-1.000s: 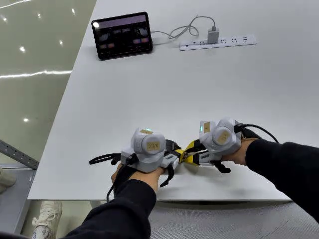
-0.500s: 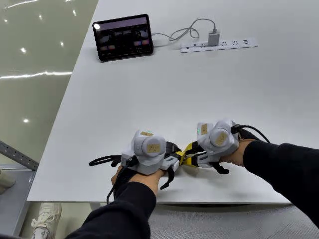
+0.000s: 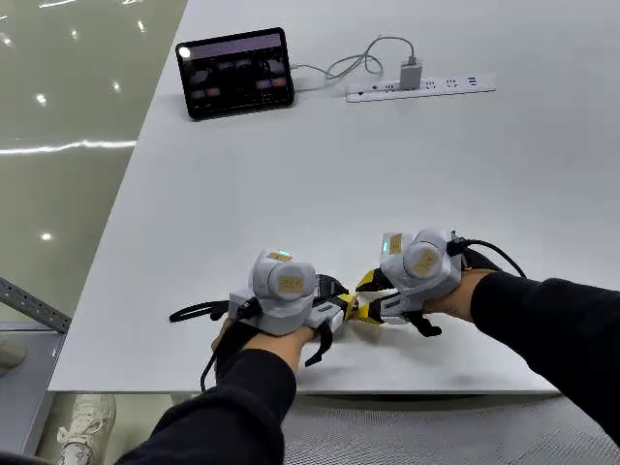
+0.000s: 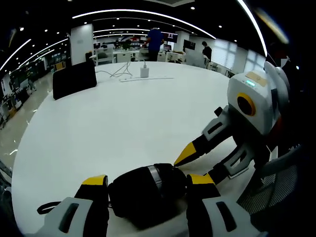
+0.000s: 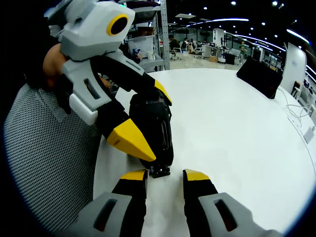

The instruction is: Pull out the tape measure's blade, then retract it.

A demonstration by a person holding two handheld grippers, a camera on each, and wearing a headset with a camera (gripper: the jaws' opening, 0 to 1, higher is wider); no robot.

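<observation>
The black tape measure [image 4: 148,190] lies near the white table's front edge, and my left gripper [image 4: 148,180] is shut on its body, one yellow-tipped jaw on each side. In the right gripper view the tape measure [image 5: 153,121] lies straight ahead. Its small end tab [image 5: 159,171] sits just in front of my right gripper [image 5: 164,175], whose jaws stand a narrow gap apart with nothing between them. In the head view the left gripper [image 3: 339,295] and right gripper [image 3: 365,295] meet tip to tip over the tape measure [image 3: 332,288]. No pulled-out blade is visible.
A dark tablet [image 3: 235,71] stands at the table's far left. A white power strip [image 3: 421,87] with a plugged-in charger and cable lies behind it to the right. The table's front edge [image 3: 291,380] runs just under my hands, with shiny floor off its left side.
My right gripper has edged slightly closer to the left one. The left gripper keeps its hold on the tape measure.
</observation>
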